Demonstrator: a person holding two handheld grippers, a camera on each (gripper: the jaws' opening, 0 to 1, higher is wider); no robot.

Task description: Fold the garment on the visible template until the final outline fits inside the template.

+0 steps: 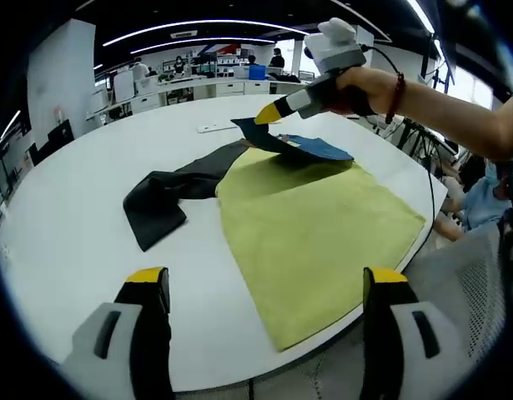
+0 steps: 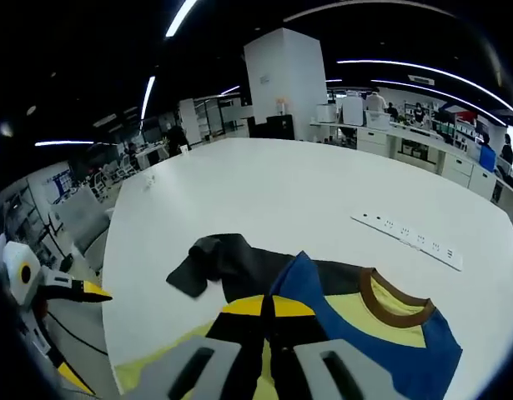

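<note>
Your right gripper [image 1: 269, 113] has its jaws pinched on the garment [image 1: 198, 179] at a blue edge, lifting it off the yellow template [image 1: 323, 225] so that part can fold inward. Your left gripper [image 1: 269, 287] hangs wide open, empty, near the template's front edge. A dark sleeve trails off the template onto the white table [image 1: 64, 242].

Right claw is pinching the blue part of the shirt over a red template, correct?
Not red: the template is yellow-green, as the left gripper view shows. The right claw is indeed shut on the shirt's blue part.
</note>
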